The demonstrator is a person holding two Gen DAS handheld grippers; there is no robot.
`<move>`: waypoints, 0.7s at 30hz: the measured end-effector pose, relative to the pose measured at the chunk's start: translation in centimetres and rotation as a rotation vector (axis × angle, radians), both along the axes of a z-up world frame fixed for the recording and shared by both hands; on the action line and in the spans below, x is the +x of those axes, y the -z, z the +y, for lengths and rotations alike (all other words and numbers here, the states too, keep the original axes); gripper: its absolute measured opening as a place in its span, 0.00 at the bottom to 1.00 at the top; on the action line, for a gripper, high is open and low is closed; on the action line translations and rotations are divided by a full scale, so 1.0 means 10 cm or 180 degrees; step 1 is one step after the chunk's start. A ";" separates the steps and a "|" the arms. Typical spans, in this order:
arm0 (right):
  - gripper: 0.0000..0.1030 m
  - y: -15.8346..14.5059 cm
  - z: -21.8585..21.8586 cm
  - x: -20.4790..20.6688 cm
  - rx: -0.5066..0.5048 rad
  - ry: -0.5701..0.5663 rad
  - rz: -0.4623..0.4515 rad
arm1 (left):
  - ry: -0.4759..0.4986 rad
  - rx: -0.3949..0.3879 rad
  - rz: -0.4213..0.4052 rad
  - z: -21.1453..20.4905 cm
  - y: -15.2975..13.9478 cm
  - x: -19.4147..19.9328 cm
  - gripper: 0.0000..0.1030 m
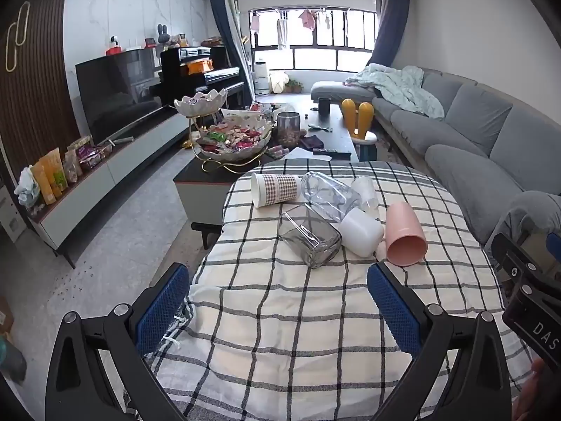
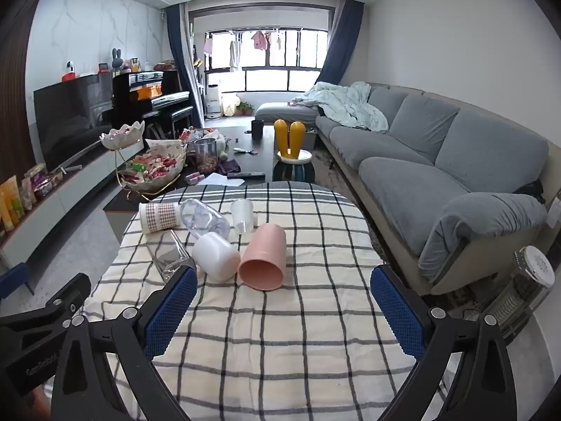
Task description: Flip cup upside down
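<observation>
From my right wrist view, the square glass jar [image 2: 168,258] was partly hidden behind a blue finger [image 2: 168,310]; the heater [image 2: 526,291] was cut off.

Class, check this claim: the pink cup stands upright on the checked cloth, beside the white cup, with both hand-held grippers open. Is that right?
Not quite. The pink cup lies on its side, mouth toward the camera, as the right wrist view shows. It is beside the white cup, and both hand-held grippers are open.
</observation>
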State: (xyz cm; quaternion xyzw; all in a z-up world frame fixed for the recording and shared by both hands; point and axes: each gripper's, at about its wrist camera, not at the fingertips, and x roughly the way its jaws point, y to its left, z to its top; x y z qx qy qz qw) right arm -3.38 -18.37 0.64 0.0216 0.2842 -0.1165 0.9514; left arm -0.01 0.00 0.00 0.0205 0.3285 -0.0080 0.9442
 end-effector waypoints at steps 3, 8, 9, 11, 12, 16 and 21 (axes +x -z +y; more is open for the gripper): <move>0.97 0.00 0.00 0.00 0.0012 0.0002 -0.0001 | 0.0009 0.0001 0.0008 0.01 0.00 0.00 1.00; 0.97 0.01 -0.01 0.00 0.0011 0.0001 0.0004 | -0.0008 0.0051 -0.0015 0.00 0.00 0.02 1.00; 0.97 0.00 -0.01 0.00 0.0015 0.0001 0.0002 | -0.0004 0.0043 -0.0019 0.02 -0.01 0.03 1.00; 0.97 0.00 -0.01 0.00 0.0015 0.0003 -0.0003 | -0.0004 0.0043 -0.0021 0.03 0.00 0.05 1.00; 0.97 0.00 0.00 0.00 0.0009 0.0005 -0.0002 | -0.0007 0.0050 -0.0030 0.01 0.00 0.04 1.00; 0.97 0.01 -0.01 0.00 0.0022 0.0003 0.0002 | -0.0011 0.0052 -0.0040 -0.01 -0.03 0.00 1.00; 0.97 0.01 -0.01 0.00 0.0025 0.0001 0.0002 | -0.0030 0.0055 -0.0052 -0.02 -0.02 -0.02 1.00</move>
